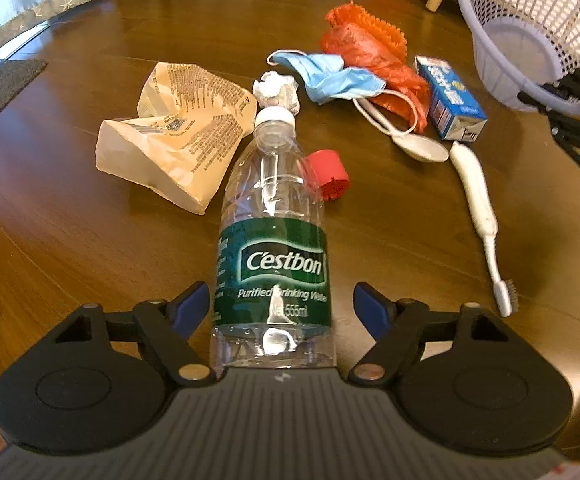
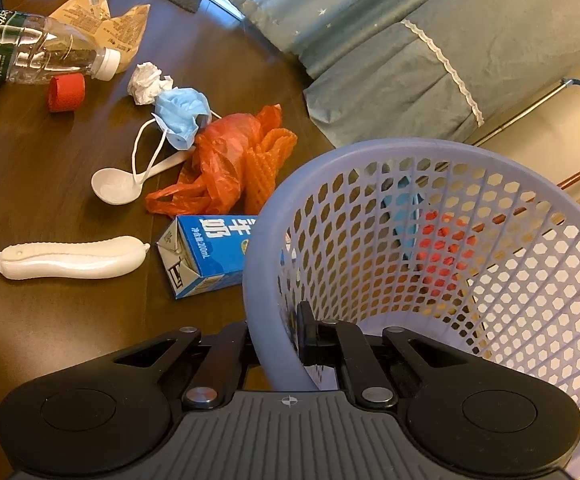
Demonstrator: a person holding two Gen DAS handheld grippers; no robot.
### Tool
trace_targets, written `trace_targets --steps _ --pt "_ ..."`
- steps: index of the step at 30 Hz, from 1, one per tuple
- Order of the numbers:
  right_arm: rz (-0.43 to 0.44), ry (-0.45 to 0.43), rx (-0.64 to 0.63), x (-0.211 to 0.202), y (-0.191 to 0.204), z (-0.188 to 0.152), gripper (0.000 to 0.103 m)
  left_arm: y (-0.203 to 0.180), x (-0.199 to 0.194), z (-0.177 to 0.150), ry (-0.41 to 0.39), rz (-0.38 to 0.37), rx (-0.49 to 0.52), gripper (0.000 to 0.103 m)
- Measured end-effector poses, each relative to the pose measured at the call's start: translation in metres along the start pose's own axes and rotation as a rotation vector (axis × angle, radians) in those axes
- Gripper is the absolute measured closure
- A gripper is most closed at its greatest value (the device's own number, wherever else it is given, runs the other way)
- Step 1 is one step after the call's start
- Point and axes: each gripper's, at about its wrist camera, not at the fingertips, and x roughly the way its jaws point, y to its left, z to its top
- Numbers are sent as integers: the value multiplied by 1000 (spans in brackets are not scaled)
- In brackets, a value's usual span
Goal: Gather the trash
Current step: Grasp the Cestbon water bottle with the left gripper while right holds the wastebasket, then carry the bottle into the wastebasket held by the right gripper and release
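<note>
A clear water bottle [image 1: 273, 240] with a green label lies on the wooden floor, its base between the blue pads of my left gripper [image 1: 283, 304], which is open and apart from the bottle on both sides. The bottle [image 2: 37, 52] also shows at the far left in the right wrist view. My right gripper [image 2: 275, 340] is shut on the rim of the lilac mesh basket [image 2: 430, 152], one finger outside the wall and one inside. In the left wrist view the basket [image 1: 530, 20] stands at the upper right with the right gripper [image 1: 562, 104] on its rim.
Loose on the floor: a crumpled beige wrapper [image 1: 173, 136], red cap [image 1: 330, 176], paper ball [image 1: 275, 90], blue face mask [image 1: 330, 76], orange bag [image 1: 374, 60], white spoon [image 1: 422, 146], blue milk carton [image 1: 450, 100], white toothbrush [image 1: 478, 208]. A grey cushion [image 2: 410, 68] lies behind the basket.
</note>
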Motion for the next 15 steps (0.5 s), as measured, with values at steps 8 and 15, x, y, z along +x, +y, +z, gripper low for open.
trace_targets --steps 8,15 --pt "0 1 -4 -1 2 -2 100 3 6 2 18 32 47 43" --pt "1 2 0 -2 2 -2 100 -1 -6 7 -22 10 71 45"
